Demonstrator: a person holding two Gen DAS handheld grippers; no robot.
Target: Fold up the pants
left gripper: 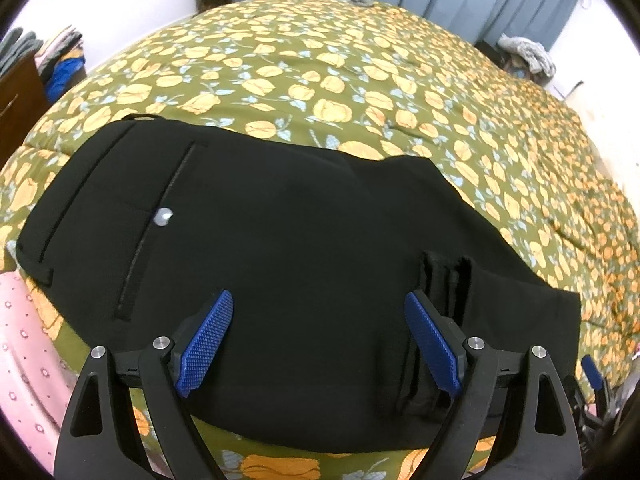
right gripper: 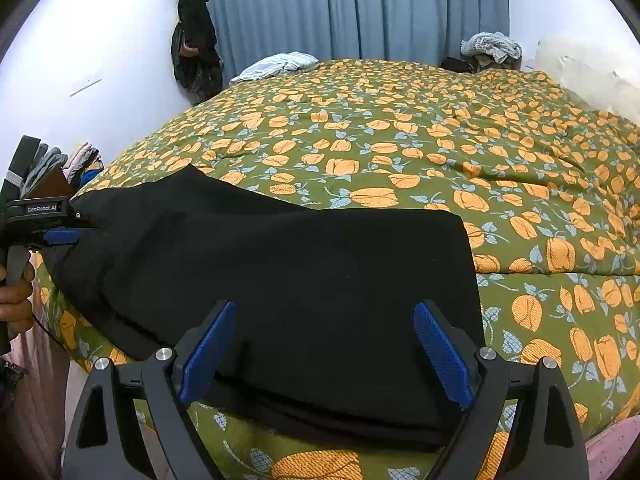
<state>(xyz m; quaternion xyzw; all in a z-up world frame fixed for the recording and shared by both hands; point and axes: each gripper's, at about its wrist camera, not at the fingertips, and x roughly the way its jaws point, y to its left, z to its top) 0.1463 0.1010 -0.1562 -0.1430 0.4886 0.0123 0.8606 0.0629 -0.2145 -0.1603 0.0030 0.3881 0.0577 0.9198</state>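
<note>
Black pants (left gripper: 288,248) lie folded near the front edge of a bed; a back pocket with a white button (left gripper: 163,217) faces up on the left. My left gripper (left gripper: 318,300) hovers open above the pants with nothing between its blue pads. In the right wrist view the same pants (right gripper: 300,280) stretch from left to right, and my right gripper (right gripper: 322,310) stands open over their right end, holding nothing. The left gripper (right gripper: 60,236) also shows at the far left of that view, held by a hand (right gripper: 16,300) beside the waist end.
An olive bedspread (right gripper: 400,140) with orange flowers covers the bed. Blue curtains (right gripper: 352,8) hang behind. A light cloth (right gripper: 280,64) and a grey bundle (right gripper: 490,46) lie at the far edge. Dark clothing (right gripper: 196,40) hangs on the wall; stacked clothes (left gripper: 60,60) sit left.
</note>
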